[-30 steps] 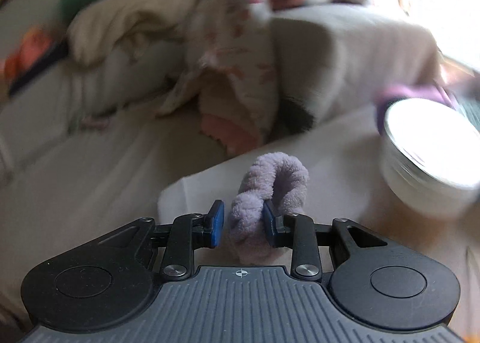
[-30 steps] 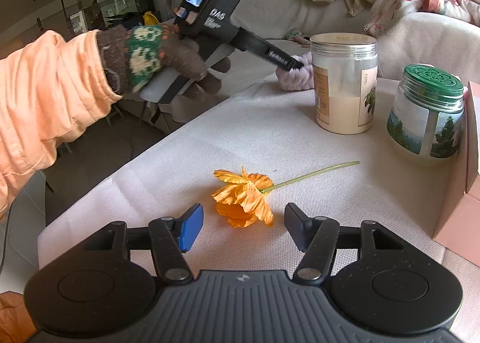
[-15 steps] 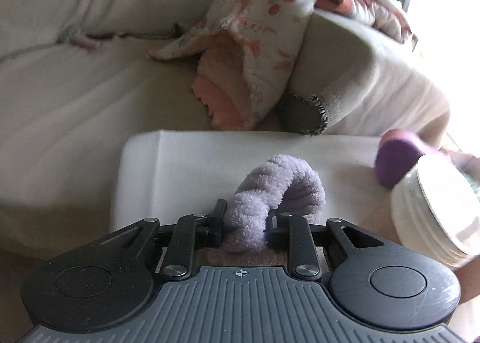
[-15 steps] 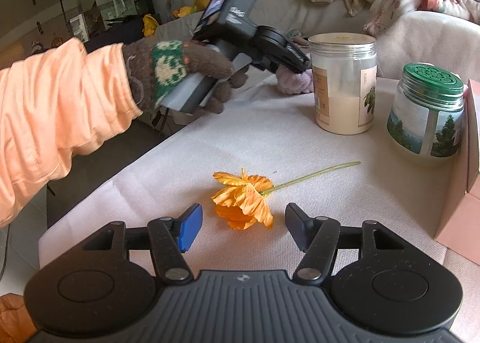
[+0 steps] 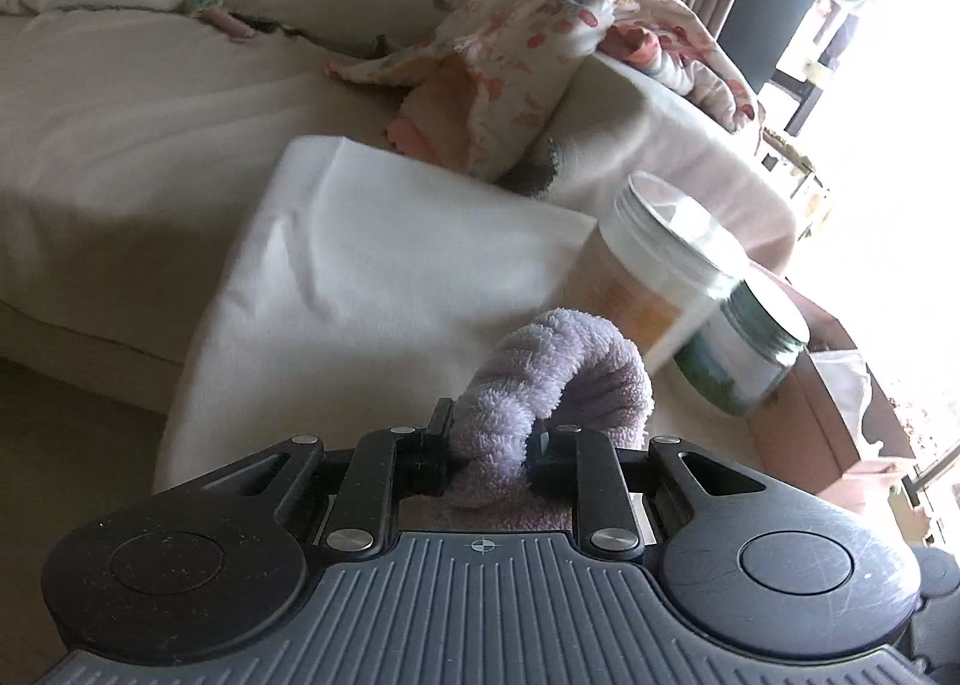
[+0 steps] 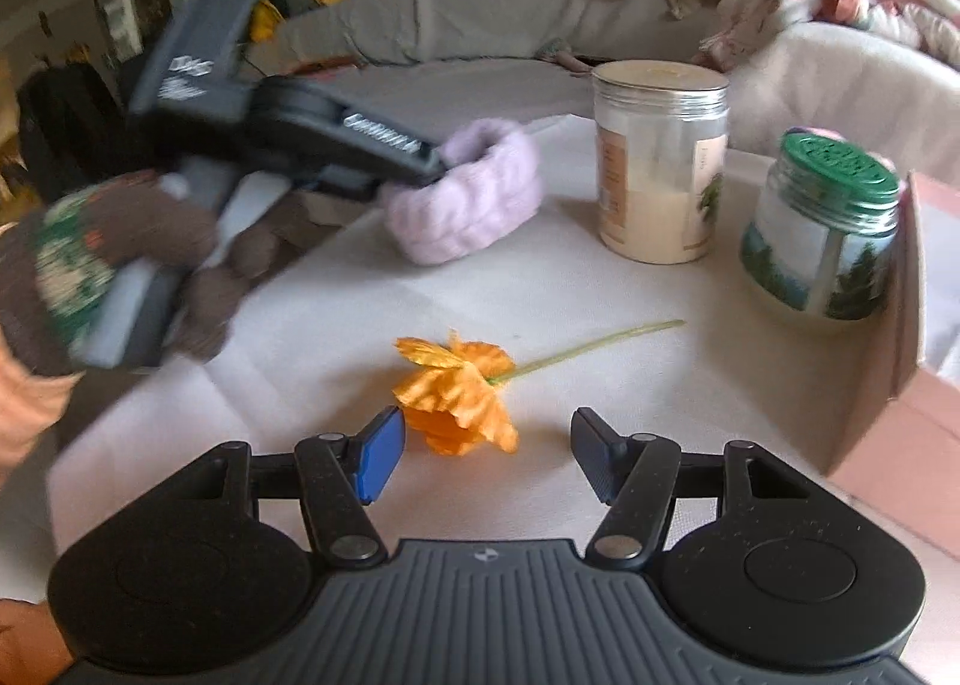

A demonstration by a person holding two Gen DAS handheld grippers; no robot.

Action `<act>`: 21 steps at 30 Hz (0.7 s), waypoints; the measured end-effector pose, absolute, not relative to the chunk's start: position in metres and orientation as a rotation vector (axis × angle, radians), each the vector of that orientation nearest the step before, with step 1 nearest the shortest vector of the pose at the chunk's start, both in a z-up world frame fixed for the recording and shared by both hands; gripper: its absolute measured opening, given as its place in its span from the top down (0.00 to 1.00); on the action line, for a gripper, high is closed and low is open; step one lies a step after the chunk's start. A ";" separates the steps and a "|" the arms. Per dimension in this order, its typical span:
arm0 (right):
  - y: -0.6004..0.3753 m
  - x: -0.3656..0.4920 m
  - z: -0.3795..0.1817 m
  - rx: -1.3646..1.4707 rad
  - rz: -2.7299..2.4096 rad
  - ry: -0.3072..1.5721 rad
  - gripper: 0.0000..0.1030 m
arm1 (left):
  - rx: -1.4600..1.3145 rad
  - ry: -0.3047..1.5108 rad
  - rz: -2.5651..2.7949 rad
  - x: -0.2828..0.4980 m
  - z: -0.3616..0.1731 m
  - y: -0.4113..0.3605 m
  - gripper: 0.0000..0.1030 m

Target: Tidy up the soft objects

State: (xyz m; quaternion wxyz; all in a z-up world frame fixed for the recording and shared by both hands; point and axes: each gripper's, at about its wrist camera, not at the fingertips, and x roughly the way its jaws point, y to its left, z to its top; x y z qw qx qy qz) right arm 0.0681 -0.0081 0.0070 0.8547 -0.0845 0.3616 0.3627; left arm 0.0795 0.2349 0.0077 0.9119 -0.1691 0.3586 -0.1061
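My left gripper [image 5: 489, 454] is shut on a fluffy lilac headband [image 5: 558, 367] and holds it over the white-covered table [image 5: 360, 277]. In the right wrist view the same headband [image 6: 462, 193] hangs from the left gripper [image 6: 435, 169], left of the jars and just above the cloth. My right gripper [image 6: 486, 460] is open and empty, low over the table, with an orange fabric flower [image 6: 459, 391] just beyond its fingertips.
A cream jar with a silver lid [image 6: 660, 163] and a glass jar with a green lid [image 6: 825, 229] stand at the back right. A pink cardboard box [image 6: 900, 361] lies at the right edge. A sofa with heaped clothes [image 5: 558, 43] lies behind the table.
My left gripper closed on the lilac headband, lifted it and carried it nearer and to the left of the cream jar. The right gripper stayed still and open.
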 end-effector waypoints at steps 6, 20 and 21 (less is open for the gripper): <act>-0.009 0.065 0.008 -0.154 0.742 0.800 0.29 | -0.382 0.710 -0.209 0.078 -0.002 0.237 0.77; 0.023 0.044 0.006 -0.301 0.729 0.826 0.02 | -0.371 0.639 -0.215 0.070 -0.010 0.235 0.76; 0.023 0.045 0.008 -0.300 0.727 0.831 0.05 | -0.368 0.638 -0.213 0.070 -0.010 0.234 0.76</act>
